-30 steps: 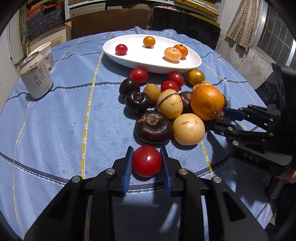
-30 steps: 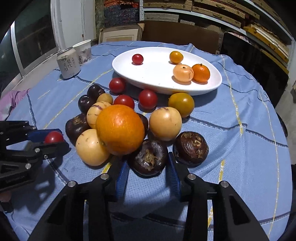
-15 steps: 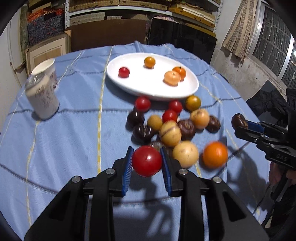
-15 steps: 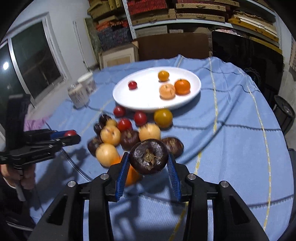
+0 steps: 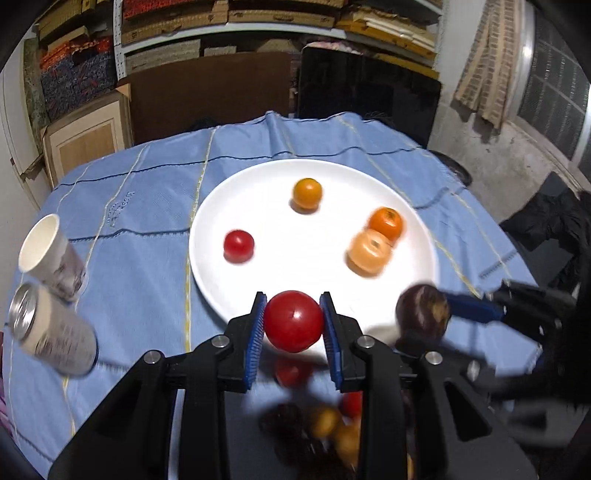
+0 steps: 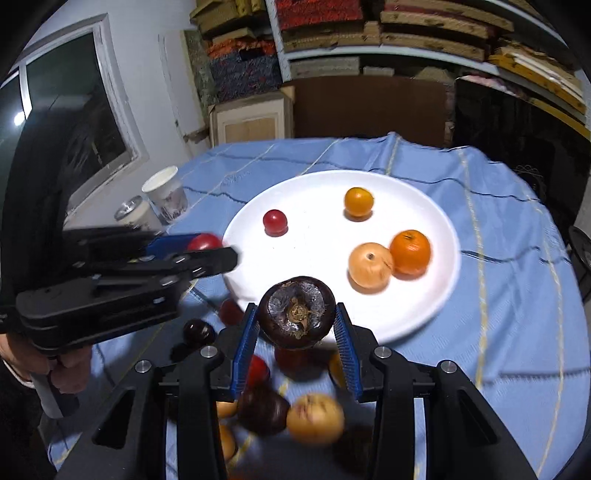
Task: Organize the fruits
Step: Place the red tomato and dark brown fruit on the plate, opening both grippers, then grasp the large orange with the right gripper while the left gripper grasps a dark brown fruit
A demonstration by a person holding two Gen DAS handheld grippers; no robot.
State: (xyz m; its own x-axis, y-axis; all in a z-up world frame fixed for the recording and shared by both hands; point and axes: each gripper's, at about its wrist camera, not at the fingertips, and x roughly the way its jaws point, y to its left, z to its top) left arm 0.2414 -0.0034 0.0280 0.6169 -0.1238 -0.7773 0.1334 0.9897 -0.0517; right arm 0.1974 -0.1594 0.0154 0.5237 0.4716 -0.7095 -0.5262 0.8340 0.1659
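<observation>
The left tool [image 5: 293, 321] is gripping a red tomato [image 5: 293, 320] tightly, hanging over the near rim of the white plate [image 5: 258, 206]. Just to its right, the right tool [image 6: 295, 328] is clamping a dark mangosteen [image 6: 296, 316] above that rim.

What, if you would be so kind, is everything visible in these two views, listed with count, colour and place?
plate: one, white, on the blue cloth.
fruits on plate: four; red tomato, yellow-orange tomato, orange mandarin, pale orange fruit.
loose fruits: several, red, dark and tan, blurred, near the plate's front edge.
paper cup: one, white, left.
can: one, pale, beside the cup.
tablecloth: one, blue.
shelves: stacked goods, behind.
left gripper: black, blue fingers, holding red tomato.
right gripper: holding dark mangosteen.
</observation>
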